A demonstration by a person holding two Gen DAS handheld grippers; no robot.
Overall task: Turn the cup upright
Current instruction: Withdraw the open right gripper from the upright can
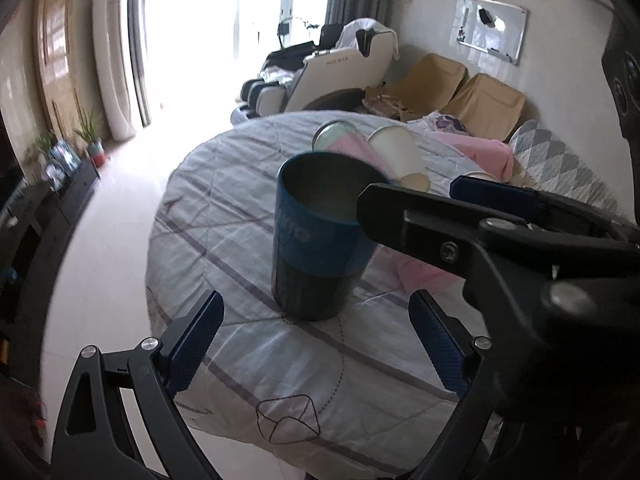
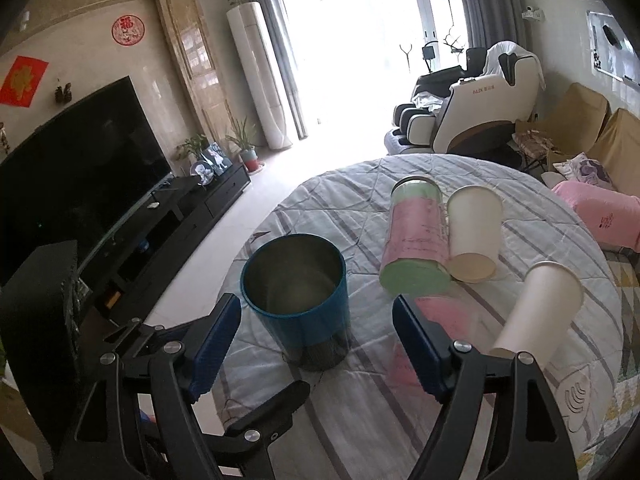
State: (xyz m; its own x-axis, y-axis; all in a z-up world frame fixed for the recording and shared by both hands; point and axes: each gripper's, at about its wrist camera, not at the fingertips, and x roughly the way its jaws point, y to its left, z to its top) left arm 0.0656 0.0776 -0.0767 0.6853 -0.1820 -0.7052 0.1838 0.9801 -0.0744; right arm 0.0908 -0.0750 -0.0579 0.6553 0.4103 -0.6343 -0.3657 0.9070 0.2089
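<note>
A blue cup stands upright, mouth up, on the round table with the striped cloth; it also shows in the right wrist view. My left gripper is open, with the cup just ahead between its fingers and not touched. My right gripper is open just behind the cup, its fingers on either side and apart from it. The right gripper's fingers reach in from the right beside the cup's rim.
A pink and green cup and a white paper cup lie on their sides behind the blue cup. Another white paper cup lies at the right. A pink cloth sits at the table's far right. The table edge drops off left.
</note>
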